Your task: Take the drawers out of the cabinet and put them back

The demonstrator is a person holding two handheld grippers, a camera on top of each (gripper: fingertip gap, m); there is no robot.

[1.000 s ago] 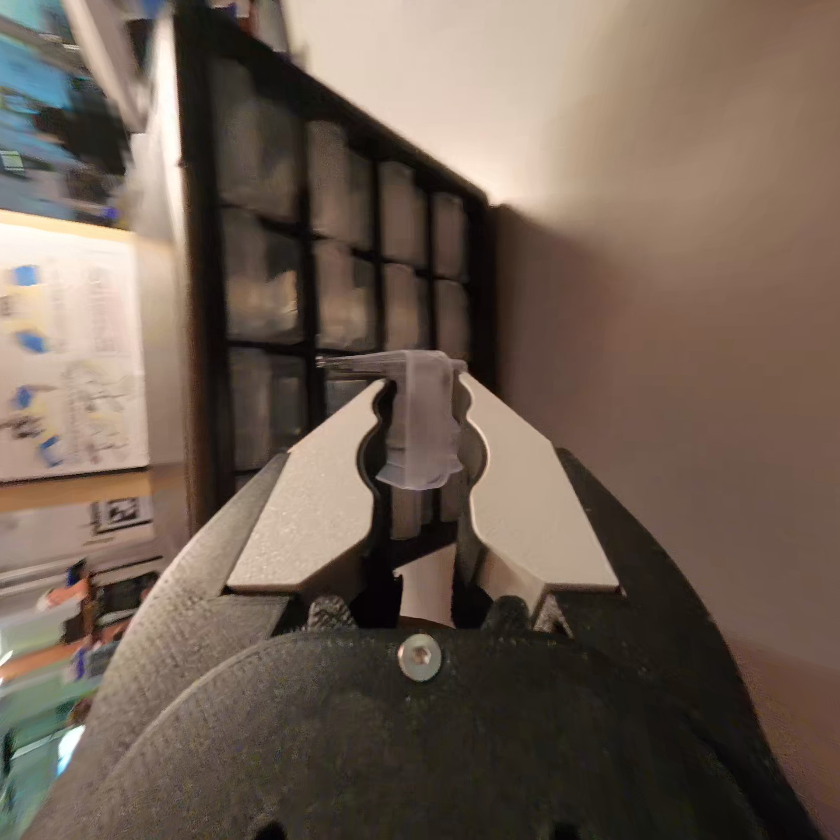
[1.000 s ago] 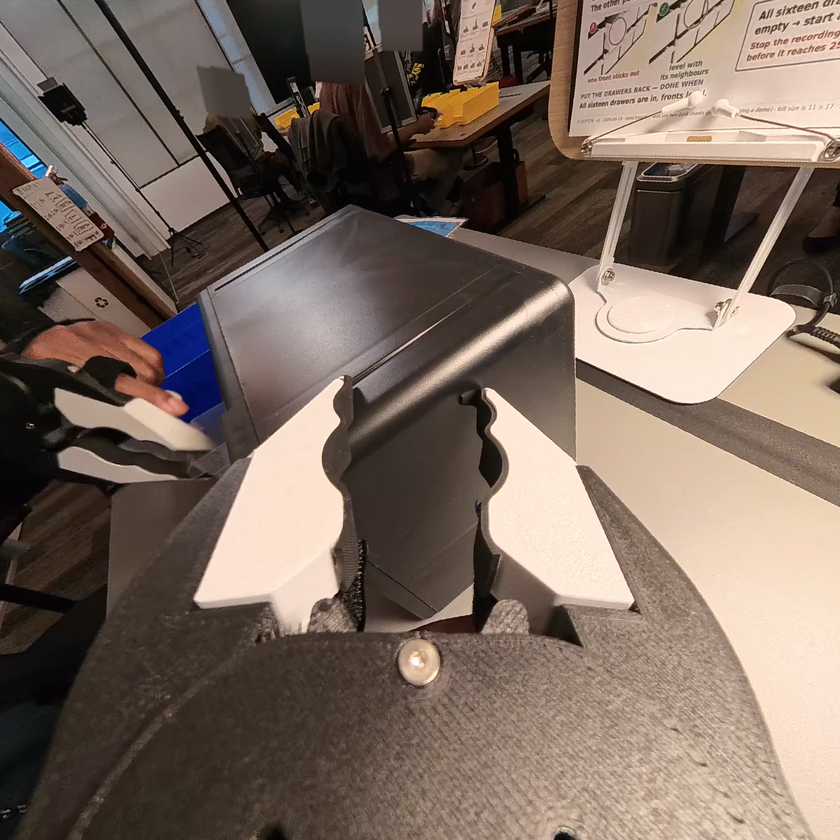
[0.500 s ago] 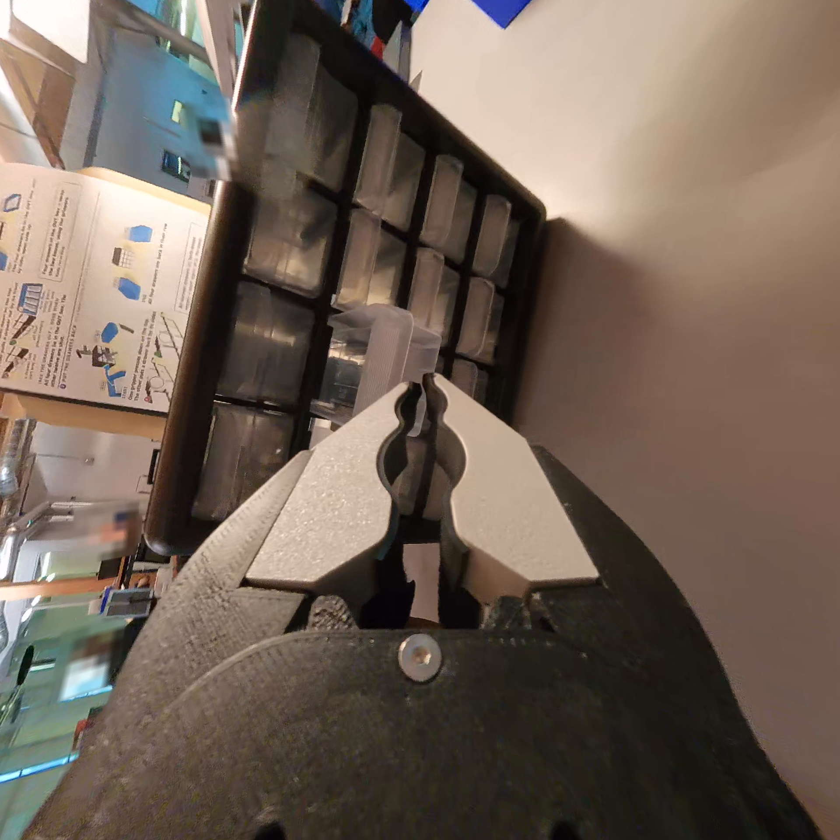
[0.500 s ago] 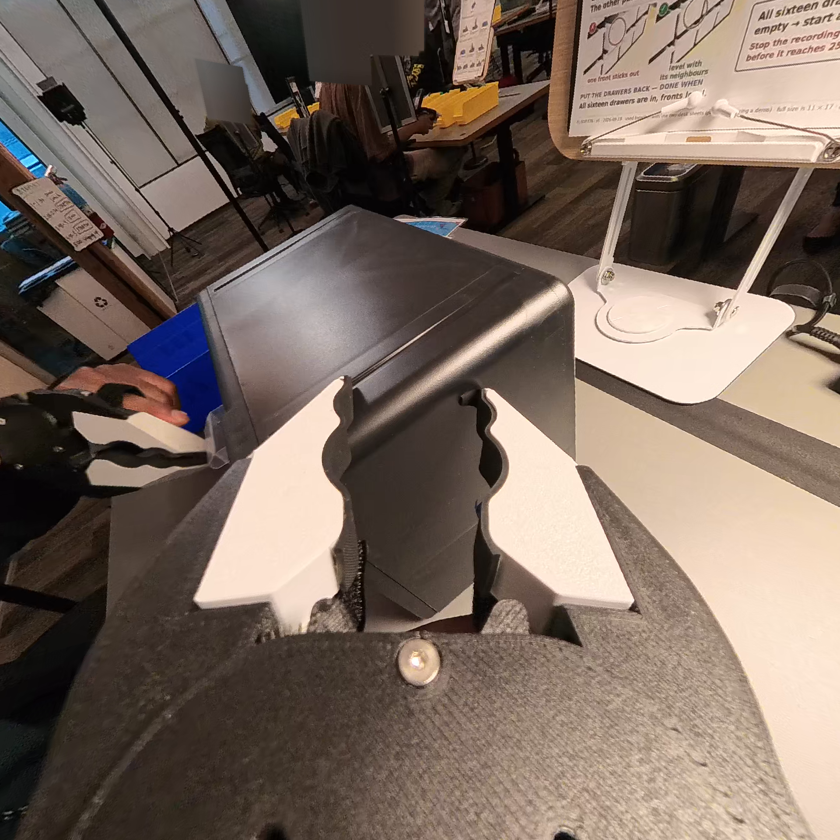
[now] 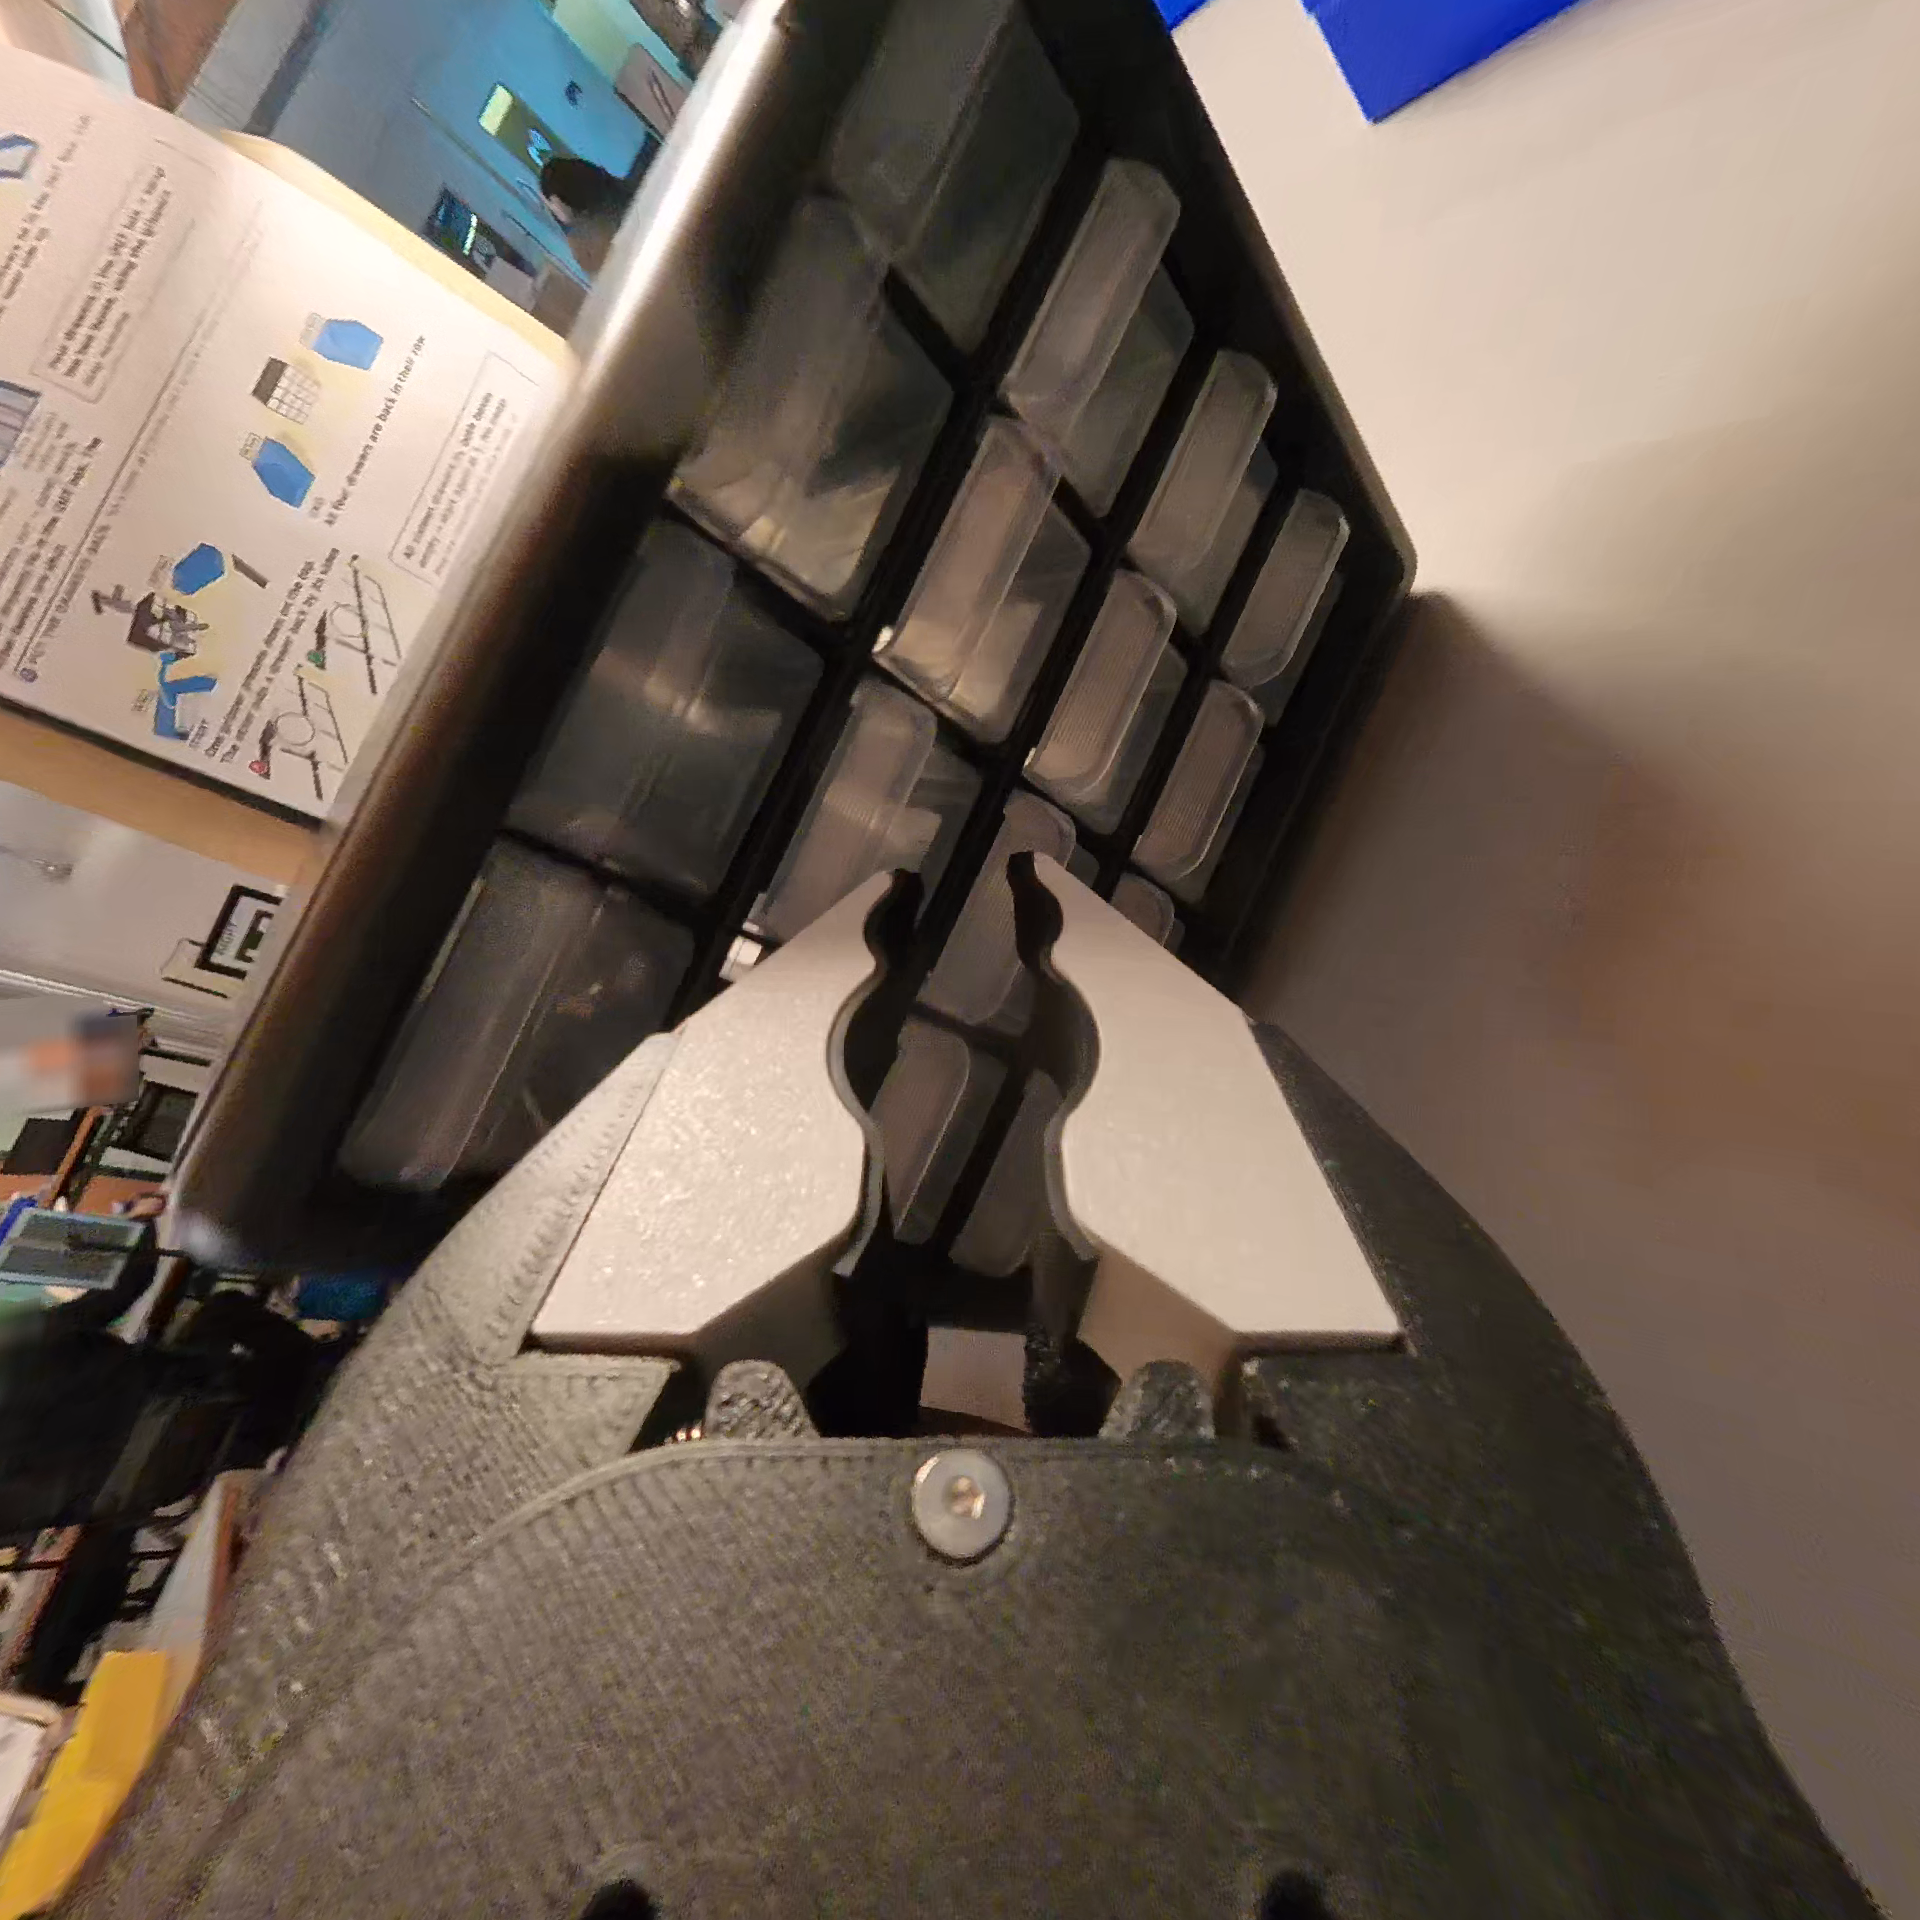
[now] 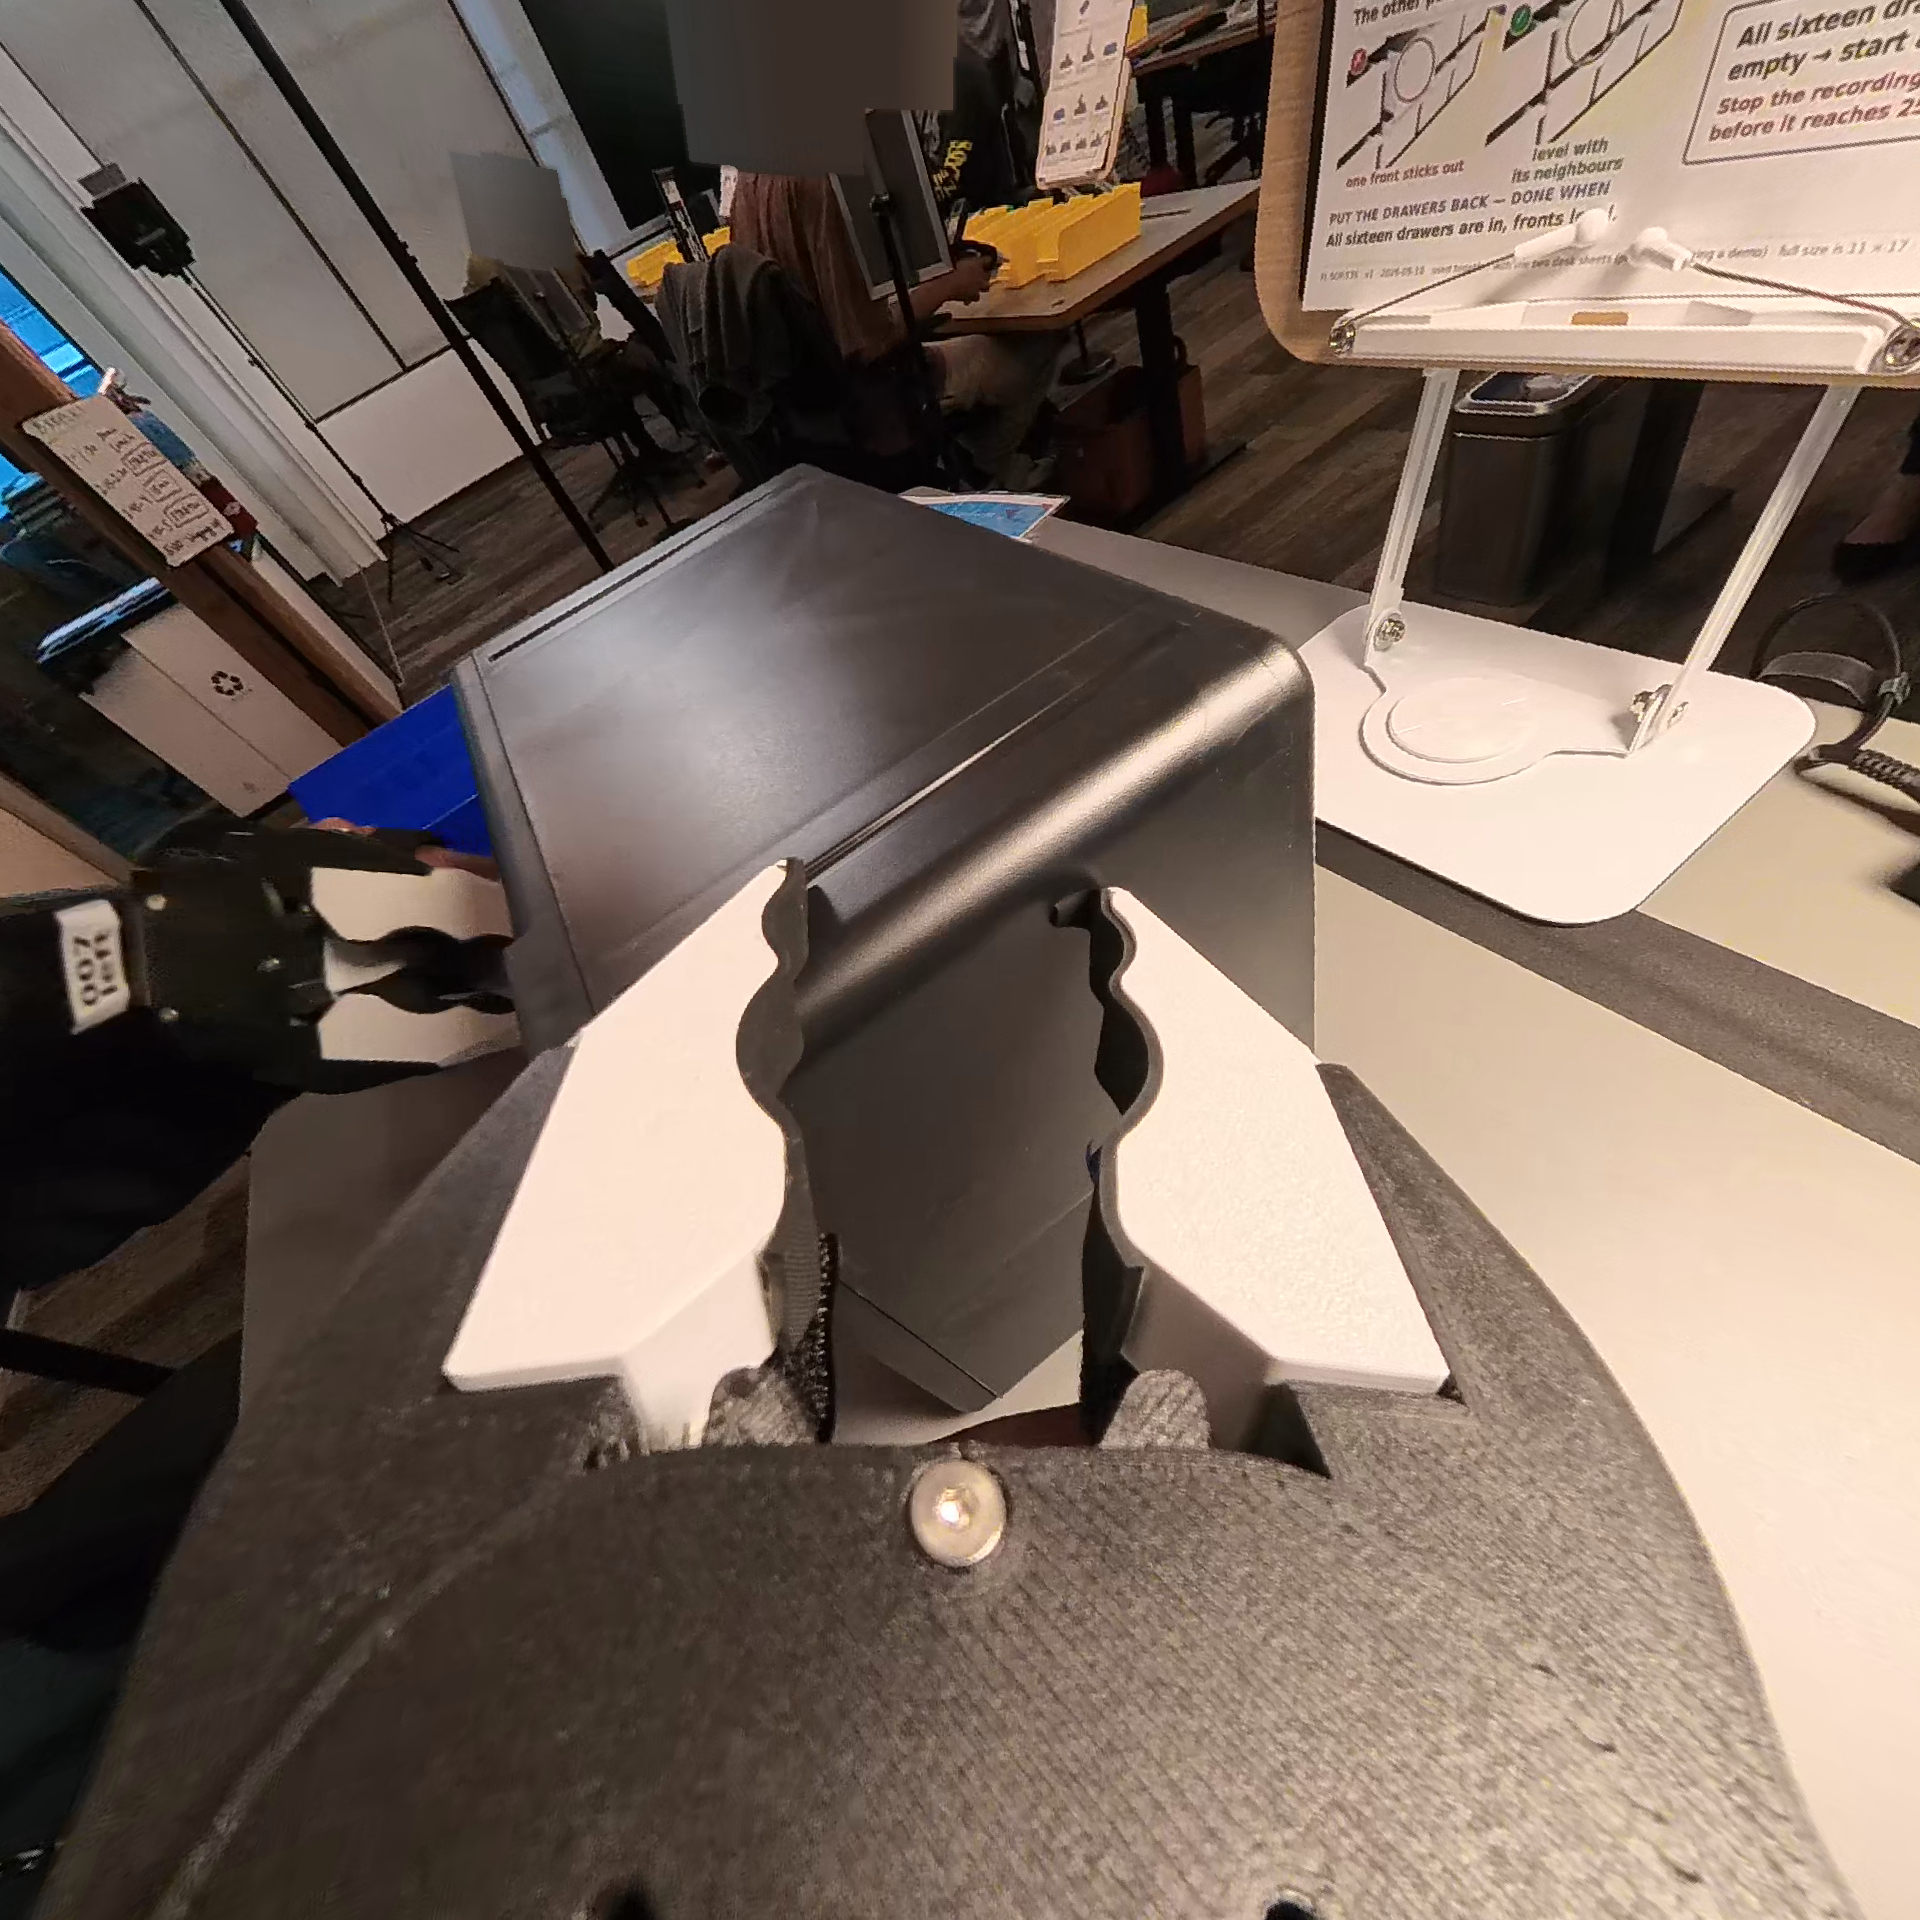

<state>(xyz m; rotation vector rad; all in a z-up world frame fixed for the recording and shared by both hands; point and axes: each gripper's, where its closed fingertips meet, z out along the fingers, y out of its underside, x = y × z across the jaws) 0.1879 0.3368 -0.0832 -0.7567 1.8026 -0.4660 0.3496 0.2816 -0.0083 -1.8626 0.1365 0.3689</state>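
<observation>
The black cabinet stands on the table, seen from behind in the right wrist view. Its front fills the left wrist view, with several clear drawers in the slots. One clear drawer just ahead of my left fingertips sticks out a little from its slot. My left gripper is open with nothing between the pads, close to the cabinet front; it also shows in the right wrist view. My right gripper is open, its fingers over the cabinet's rear top edge; contact cannot be told.
A blue bin lies beyond the cabinet, and also shows in the left wrist view. A white stand with an instruction sheet is at the right. A dark strip crosses the table. People sit at desks in the background.
My left gripper brought a clear drawer to the cabinet front, pinched its handle, then opened; the drawer now sits in its slot. The right gripper has not moved.
</observation>
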